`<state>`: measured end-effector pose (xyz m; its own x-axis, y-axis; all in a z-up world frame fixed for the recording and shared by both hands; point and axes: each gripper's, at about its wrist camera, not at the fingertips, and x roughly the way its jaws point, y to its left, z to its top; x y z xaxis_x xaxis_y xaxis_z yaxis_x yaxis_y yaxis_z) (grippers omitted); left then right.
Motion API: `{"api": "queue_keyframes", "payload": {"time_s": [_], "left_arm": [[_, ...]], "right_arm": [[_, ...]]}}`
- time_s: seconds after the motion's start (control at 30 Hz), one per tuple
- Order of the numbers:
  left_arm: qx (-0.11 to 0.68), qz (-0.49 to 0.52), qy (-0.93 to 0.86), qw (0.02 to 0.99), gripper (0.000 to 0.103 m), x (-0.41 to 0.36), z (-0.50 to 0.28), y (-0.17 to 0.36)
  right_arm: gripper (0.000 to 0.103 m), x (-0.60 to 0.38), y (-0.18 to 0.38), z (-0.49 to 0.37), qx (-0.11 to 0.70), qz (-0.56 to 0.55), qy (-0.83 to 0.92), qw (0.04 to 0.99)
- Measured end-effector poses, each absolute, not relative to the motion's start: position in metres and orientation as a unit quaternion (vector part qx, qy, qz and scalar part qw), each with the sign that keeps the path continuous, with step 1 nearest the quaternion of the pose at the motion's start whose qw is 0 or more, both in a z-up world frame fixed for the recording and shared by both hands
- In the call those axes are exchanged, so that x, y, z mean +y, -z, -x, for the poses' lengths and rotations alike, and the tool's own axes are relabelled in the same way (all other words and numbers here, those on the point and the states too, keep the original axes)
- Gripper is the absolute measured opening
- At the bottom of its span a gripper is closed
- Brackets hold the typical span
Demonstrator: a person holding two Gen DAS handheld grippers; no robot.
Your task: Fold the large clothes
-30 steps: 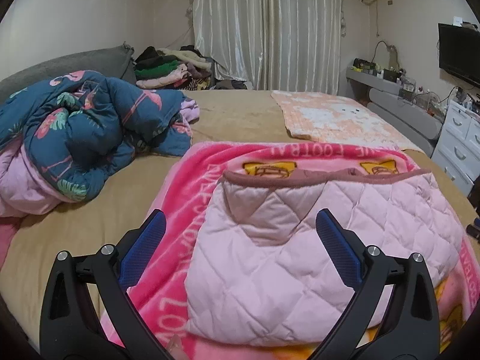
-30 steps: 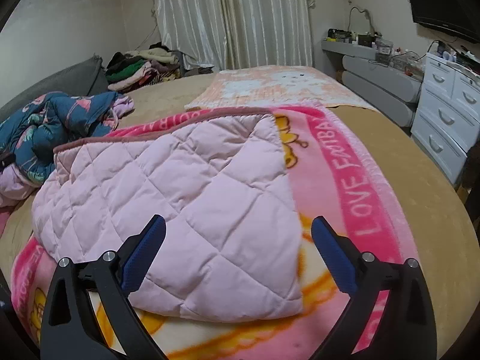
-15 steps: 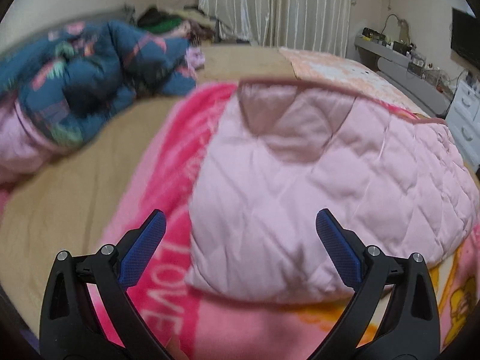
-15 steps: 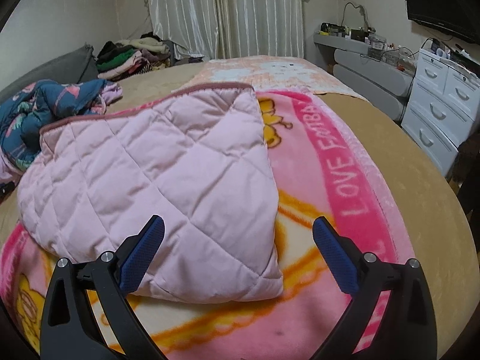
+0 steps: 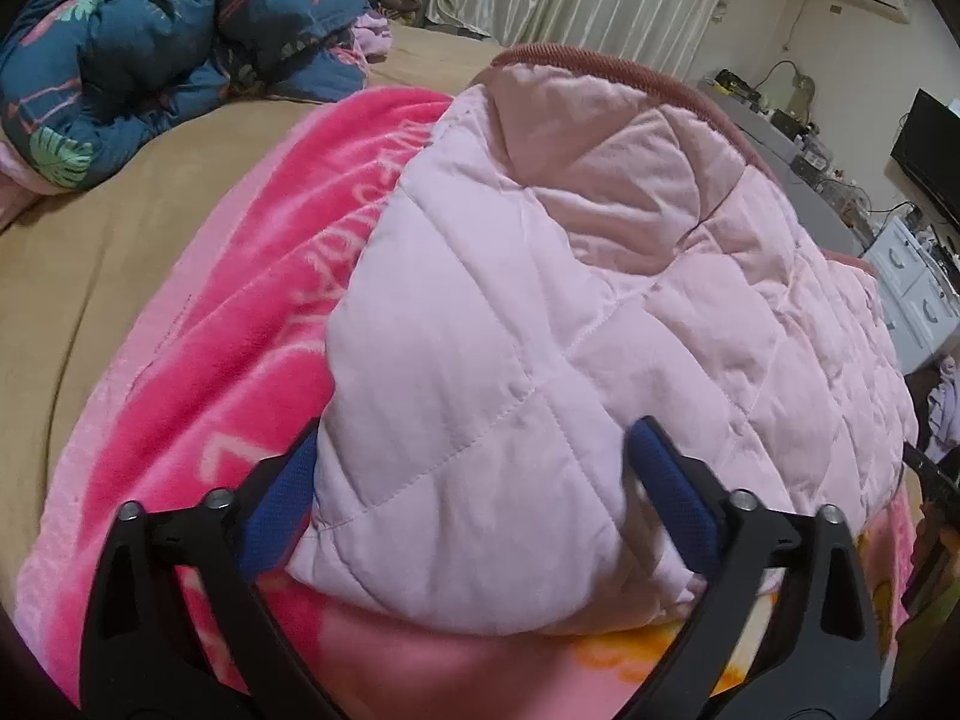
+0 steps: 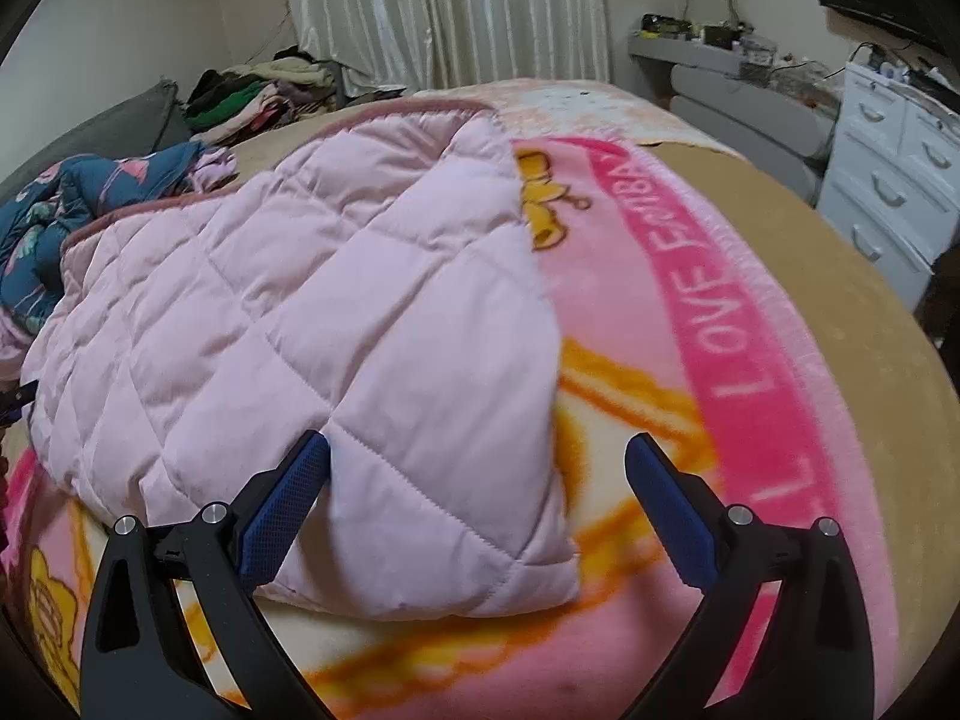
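Lying folded on a bright pink blanket [image 6: 750, 324], one pale pink quilted jacket [image 5: 540, 312] fills the middle of the bed [image 6: 870, 276]. The left gripper [image 5: 474, 498] is spread wide with the jacket's near left corner between its two blue pads [image 5: 276, 504], which touch the cloth but do not squeeze it. The right gripper [image 6: 477, 504] is spread wide too, around the near right corner [image 6: 528, 564]. Bare tan bed shows past the blanket's right edge. One dark blue flowery quilt [image 5: 150, 42] sits bunched up at the far left. White drawers [image 6: 894, 180] stand beside the bed, and curtains [image 6: 456, 6] hang at the back.
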<state>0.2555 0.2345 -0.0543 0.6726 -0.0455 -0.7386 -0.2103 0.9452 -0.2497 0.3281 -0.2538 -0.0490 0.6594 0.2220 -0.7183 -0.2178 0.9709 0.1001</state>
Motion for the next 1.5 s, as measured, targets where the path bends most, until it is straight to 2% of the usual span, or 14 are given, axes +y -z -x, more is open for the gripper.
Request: {"api": "queue_keyframes", "payload": {"time_s": [0.03, 0.07, 0.1, 0.13, 0.17, 0.23, 0.33, 0.5, 0.53, 0.67, 0.87, 1.5], "left_arm": [[0.399, 0.157, -0.048, 0.902, 0.068, 0.232, -0.255, 0.055], [0.395, 0.154, -0.05, 0.904, 0.059, 0.23, -0.255, 0.054], [0.39, 0.148, -0.051, 0.907, 0.044, 0.226, -0.254, 0.052], [0.386, 0.139, -0.055, 0.91, 0.033, 0.222, -0.255, 0.05], [0.38, 0.126, -0.059, 0.914, 0.028, 0.217, -0.254, 0.046], [0.369, 0.107, -0.064, 0.921, 0.018, 0.211, -0.254, 0.036], [0.35, 0.108, -0.063, 0.929, 0.016, 0.212, -0.257, 0.019], [0.324, 0.12, -0.07, 0.936, 0.015, 0.219, -0.277, -0.013], [0.32, 0.12, -0.075, 0.937, 0.015, 0.219, -0.282, -0.018], [0.325, 0.114, -0.091, 0.934, 0.015, 0.222, -0.304, -0.02], [0.34, 0.108, -0.108, 0.928, 0.015, 0.224, -0.325, -0.008], [0.379, 0.091, -0.13, 0.912, 0.016, 0.227, -0.365, 0.028]], "right_arm": [[0.074, -0.252, 0.05, -0.328, 0.395, -0.003, -0.131, 0.909], [0.067, -0.247, 0.051, -0.326, 0.393, 0.0, -0.141, 0.908], [0.06, -0.243, 0.051, -0.324, 0.387, 0.01, -0.137, 0.912], [0.048, -0.239, 0.05, -0.321, 0.379, 0.021, -0.14, 0.914], [0.044, -0.235, 0.047, -0.319, 0.371, 0.029, -0.141, 0.917], [0.029, -0.233, 0.04, -0.317, 0.362, 0.03, -0.143, 0.921], [0.021, -0.234, 0.018, -0.319, 0.341, 0.017, -0.143, 0.929], [0.015, -0.234, -0.016, -0.342, 0.312, -0.017, -0.135, 0.94], [0.011, -0.234, -0.02, -0.35, 0.305, -0.014, -0.121, 0.945], [0.011, -0.239, -0.023, -0.38, 0.313, -0.046, -0.118, 0.941], [0.011, -0.231, -0.009, -0.407, 0.327, -0.028, -0.096, 0.94], [0.012, -0.23, 0.04, -0.435, 0.382, -0.017, -0.067, 0.922]]}}
